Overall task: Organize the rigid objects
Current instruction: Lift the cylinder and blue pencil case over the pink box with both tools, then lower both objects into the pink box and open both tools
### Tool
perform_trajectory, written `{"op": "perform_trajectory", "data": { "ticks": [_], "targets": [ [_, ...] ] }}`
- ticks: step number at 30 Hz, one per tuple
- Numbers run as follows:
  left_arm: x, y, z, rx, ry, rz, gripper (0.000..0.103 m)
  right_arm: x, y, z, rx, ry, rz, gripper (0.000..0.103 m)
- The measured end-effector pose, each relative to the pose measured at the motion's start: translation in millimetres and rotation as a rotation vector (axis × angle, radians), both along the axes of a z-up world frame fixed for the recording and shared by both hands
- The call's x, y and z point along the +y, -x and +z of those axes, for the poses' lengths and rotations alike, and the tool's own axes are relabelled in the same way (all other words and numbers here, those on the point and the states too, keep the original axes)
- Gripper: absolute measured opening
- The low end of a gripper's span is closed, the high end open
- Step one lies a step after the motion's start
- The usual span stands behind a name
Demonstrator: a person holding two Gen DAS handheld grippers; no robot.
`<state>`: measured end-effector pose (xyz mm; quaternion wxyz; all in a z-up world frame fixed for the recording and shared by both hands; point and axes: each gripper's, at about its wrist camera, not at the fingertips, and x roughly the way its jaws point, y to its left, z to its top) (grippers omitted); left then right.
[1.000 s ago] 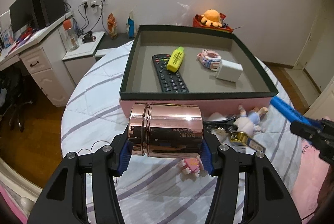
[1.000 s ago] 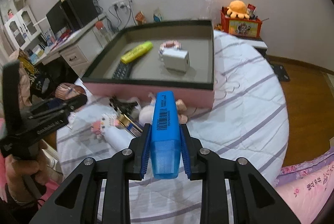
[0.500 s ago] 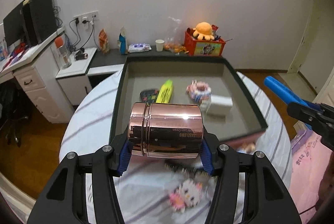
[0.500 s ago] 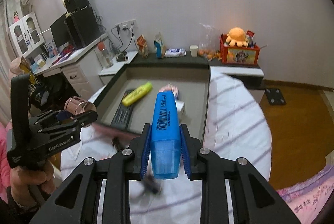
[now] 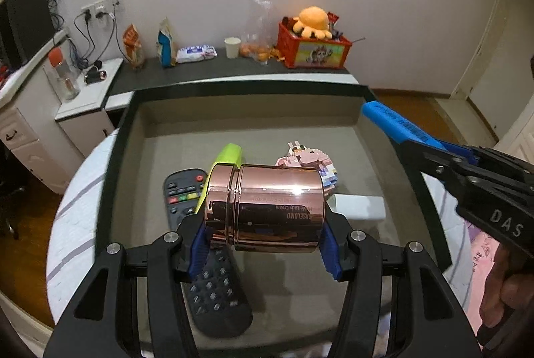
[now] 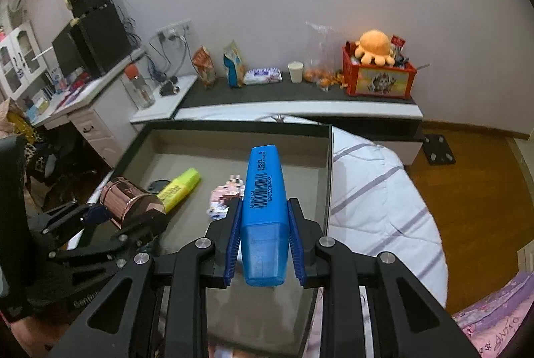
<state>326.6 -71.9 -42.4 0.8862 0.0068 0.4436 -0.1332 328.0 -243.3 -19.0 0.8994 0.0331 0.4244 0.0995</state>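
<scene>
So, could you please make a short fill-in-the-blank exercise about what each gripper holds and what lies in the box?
1. The left gripper is shut on a shiny ____-coloured jar.
2. The right gripper is shut on a ____ highlighter.
3. In the box, the yellow highlighter lies partly on a black ____.

Missing words: copper; blue; remote control
</scene>
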Motion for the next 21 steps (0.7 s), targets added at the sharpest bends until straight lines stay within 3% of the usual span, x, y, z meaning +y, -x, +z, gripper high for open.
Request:
{"op": "perform_trajectory", "data": {
  "ticks": [10,12,13,14,18,19,21],
  "targets": [
    [-9,-11,-11,0.028,-0.060,0.006,0.056,2,-24,-31,0.098,0.021,-0.006,0.027],
    [-11,-10,-10,0.026,-0.080,0.012,0.061,1,-25,-34,0.106,0.011,-0.016,0.027],
    [-11,-9,-8,0.024,-0.081,0.013,0.065,1,-25,-34,0.110,0.012,-0.019,0.030],
    [-10,-8,-6,0.018,-0.083,0.018,0.073,1,-24,-34,0.109,0.012,-0.022,0.041],
    [0,-1,7,-0.022,-0.077,0.042,0.088,2,-16,-25,0.077,0.002,-0.020,0.056],
    [4,2,12,-0.031,-0.069,0.052,0.092,1,-13,-22,0.064,0.000,-0.031,0.066],
    [13,11,23,-0.063,-0.057,0.069,0.100,-3,-7,-13,0.042,-0.027,-0.033,0.074]
  ]
}}
